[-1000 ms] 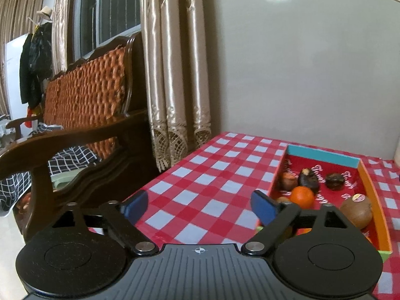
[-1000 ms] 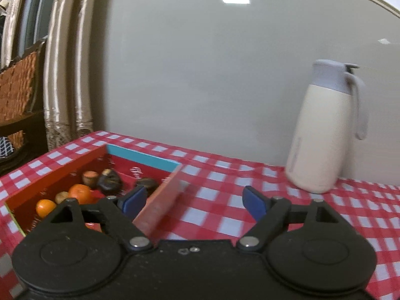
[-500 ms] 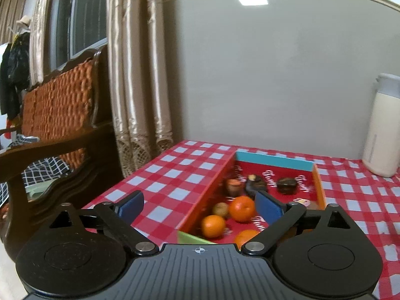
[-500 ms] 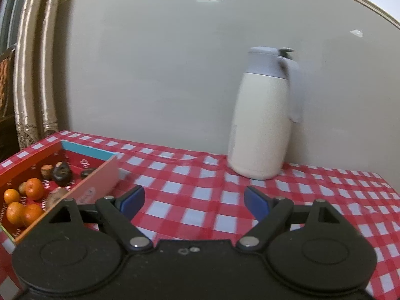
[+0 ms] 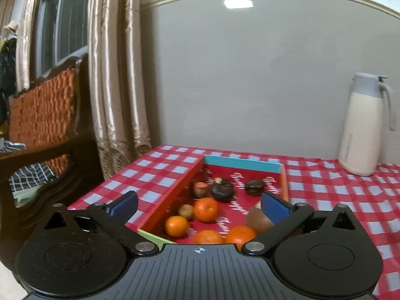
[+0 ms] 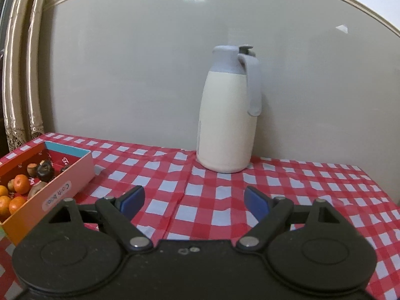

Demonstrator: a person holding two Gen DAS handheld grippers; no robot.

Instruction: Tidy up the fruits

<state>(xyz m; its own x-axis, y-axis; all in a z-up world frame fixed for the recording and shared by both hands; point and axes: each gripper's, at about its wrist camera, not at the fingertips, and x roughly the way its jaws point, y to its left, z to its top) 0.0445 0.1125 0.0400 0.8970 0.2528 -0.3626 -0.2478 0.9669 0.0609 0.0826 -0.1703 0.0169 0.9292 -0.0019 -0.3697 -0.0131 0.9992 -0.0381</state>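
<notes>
My left gripper (image 5: 198, 206) hangs wide open over the fruit box (image 5: 172, 197), holding nothing. Right gripper (image 6: 194, 200) is wide open too, facing the jug (image 6: 228, 115).

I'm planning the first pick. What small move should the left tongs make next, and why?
Probably ease the left tongs forward and down toward the nearest orange in the box. They hang open and empty above the fruit, touching nothing.

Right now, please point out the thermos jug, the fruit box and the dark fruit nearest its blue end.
thermos jug (image 6: 226, 122): right wrist view, cream body.
fruit box (image 6: 67, 175): right wrist view, pink outer side wall.
dark fruit (image 5: 254, 187): left wrist view, its top.
</notes>
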